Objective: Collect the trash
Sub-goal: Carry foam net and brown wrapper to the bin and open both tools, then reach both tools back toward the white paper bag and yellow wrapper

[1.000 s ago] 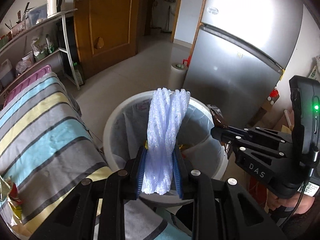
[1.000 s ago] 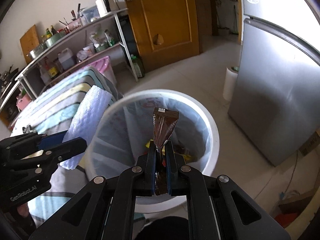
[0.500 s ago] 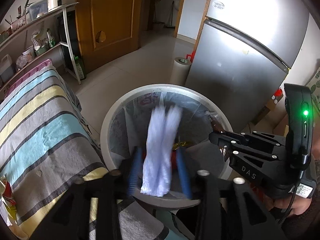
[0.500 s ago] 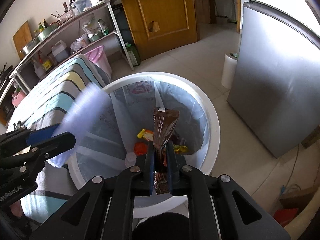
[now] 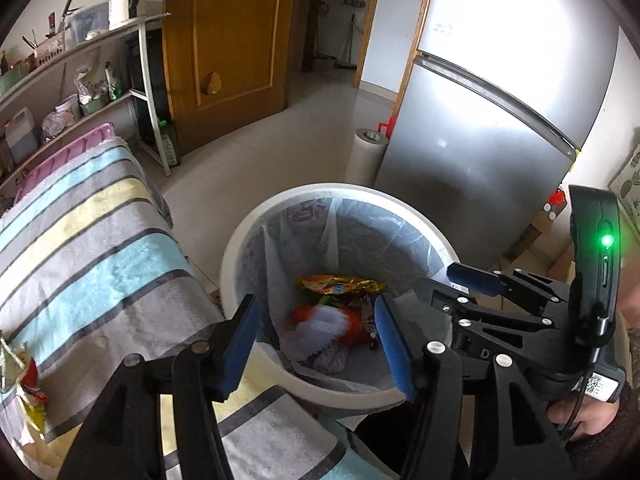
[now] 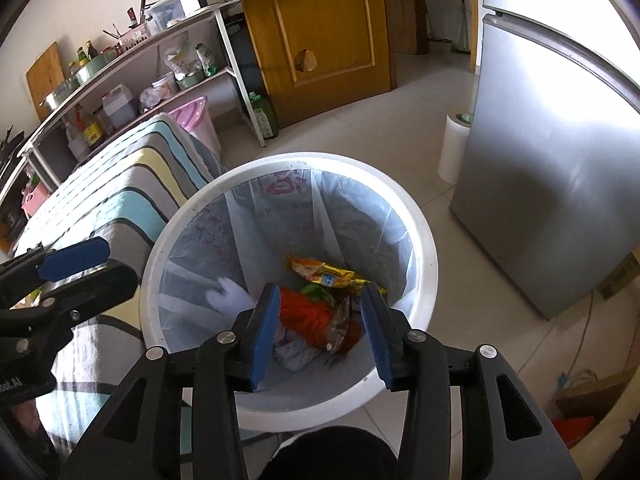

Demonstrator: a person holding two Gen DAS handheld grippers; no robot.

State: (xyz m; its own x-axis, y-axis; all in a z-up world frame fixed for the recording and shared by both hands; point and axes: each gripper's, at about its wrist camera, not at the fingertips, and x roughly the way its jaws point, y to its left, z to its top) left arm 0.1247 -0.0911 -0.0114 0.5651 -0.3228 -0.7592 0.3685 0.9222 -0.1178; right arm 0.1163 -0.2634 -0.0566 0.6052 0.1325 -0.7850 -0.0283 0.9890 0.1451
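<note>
Now, near to far:
Left tongs (image 5: 316, 340): jaws had just been opening, stood apart over the bin with nothing between them, so their load could fall.
Right tongs (image 6: 320, 328): likewise just opened and empty, poised above the same opening.
White foam piece (image 5: 320, 322): below and beyond the left tongs, blurred, apparently mid-drop into the liner.
Brown wrapper (image 6: 340, 322): between and under the right tongs, down among the rubbish.
Bin (image 6: 424, 248): directly beneath both tongs, lined with a bag, already holding an orange and a yellow packet (image 6: 332, 274).
Striped counter (image 5: 92, 248): left of the tongs; packets (image 5: 24, 384) at its near-left edge probably remained to collect.
</note>
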